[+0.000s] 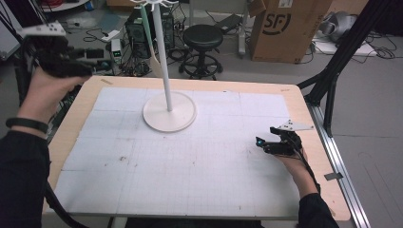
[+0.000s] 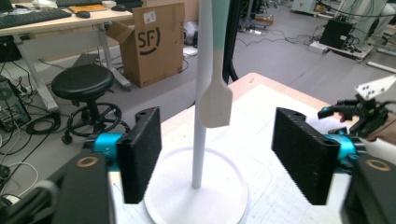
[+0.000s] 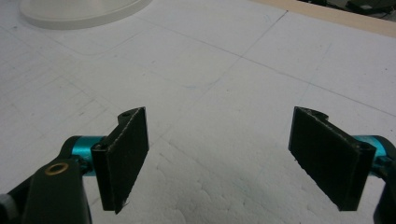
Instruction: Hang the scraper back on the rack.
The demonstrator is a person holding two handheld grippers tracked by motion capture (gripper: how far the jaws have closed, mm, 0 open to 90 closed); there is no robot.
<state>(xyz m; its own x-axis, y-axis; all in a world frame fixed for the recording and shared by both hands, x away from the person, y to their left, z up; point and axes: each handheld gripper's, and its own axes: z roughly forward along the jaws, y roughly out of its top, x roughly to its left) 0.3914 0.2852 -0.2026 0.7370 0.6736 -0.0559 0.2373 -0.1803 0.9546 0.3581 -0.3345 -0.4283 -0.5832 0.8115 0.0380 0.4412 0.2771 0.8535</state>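
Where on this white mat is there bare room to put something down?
Nearly everywhere: the white gridded mat is bare between the round white stand base and the near edge. The right gripper occupies the right side; the left gripper hovers beyond the far-left corner.

"SF" in black on the brown cardboard box point(image 2: 156, 39) on the floor behind the table

Surfaces: mostly matt, nothing shiny on the table.
White stand point(image 1: 168, 112) looks smooth matt plastic or painted metal, can't tell which; spatula point(image 2: 215, 105) matt, rubbery-looking; mat point(image 1: 190, 161) matt white with pebbly foam-like texture; table point(image 1: 294, 97) edge light wood; left gripper point(image 2: 224, 149) pads ribbed black rubber; box point(image 2: 156, 42) plain cardboard.
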